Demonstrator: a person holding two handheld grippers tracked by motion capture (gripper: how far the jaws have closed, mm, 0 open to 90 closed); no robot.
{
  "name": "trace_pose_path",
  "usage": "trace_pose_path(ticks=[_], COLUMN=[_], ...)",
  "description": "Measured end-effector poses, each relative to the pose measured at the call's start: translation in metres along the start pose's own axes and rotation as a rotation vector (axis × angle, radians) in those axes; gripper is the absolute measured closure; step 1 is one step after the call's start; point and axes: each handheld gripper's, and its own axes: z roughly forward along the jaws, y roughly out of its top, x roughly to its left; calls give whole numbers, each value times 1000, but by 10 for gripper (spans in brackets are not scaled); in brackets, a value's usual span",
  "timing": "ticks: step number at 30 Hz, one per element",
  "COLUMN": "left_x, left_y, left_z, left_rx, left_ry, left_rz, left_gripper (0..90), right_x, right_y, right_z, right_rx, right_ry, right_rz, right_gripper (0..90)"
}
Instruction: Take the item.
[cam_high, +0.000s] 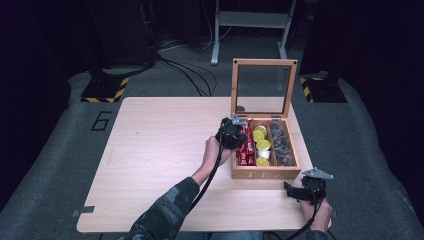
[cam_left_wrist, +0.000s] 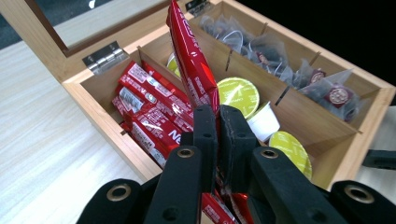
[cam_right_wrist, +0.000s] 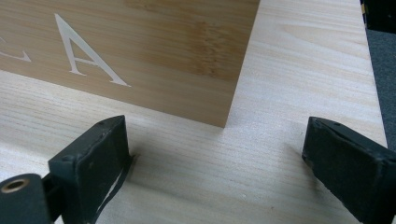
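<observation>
- Black jaws of the left gripper (cam_left_wrist: 218, 135) sit nearest the lens, pinched tight on one red sachet (cam_left_wrist: 192, 65); the sachet stands almost upright between the pads, its top end clear above the box.
- Sachet's place: over the left compartment of the wooden box (cam_high: 265, 174), lower end at the level of the other red sachets (cam_left_wrist: 149, 109) lying stacked there.
- Judgement: the pick is made and the lift is under way; carrying it off and setting it down is left. Where it should go cannot be told.
- Middle compartment holds yellow-lidded capsules (cam_left_wrist: 239, 93) and a small white cup (cam_left_wrist: 264, 121), untouched. Right compartment holds grey tea bags (cam_left_wrist: 327, 93), also untouched.
- Glass lid (cam_high: 263, 85) stands open, upright at the back of the box.
- Right gripper (cam_right_wrist: 215, 154) rests low on the table (cam_high: 160, 150) just in front of the box's right front corner, jaws spread wide, nothing between them; it looks idle.
- Risk, as a guess: the thin sachet is gripped near its lower end, so it may swing or slip.
</observation>
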Motion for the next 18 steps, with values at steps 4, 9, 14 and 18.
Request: trace_pose_path(ticks=[4, 9, 14, 18], left_x=[2, 7, 10, 14], left_y=[-2, -4, -7, -11], left_z=[-11, -22, -30, -41], left_rx=[-21, -44, -59, -79], left_ry=[-8, -8, -2, -2], left_rz=[2, 0, 1, 5], left_gripper=[852, 852, 852, 852], right_x=[0, 0, 0, 0], right_y=[0, 0, 0, 0], right_z=[0, 0, 0, 0], right_rx=[1, 2, 2, 2], right_ry=[-2, -3, -3, -3], right_rz=[2, 4, 4, 4], right_gripper=[66, 66, 66, 66])
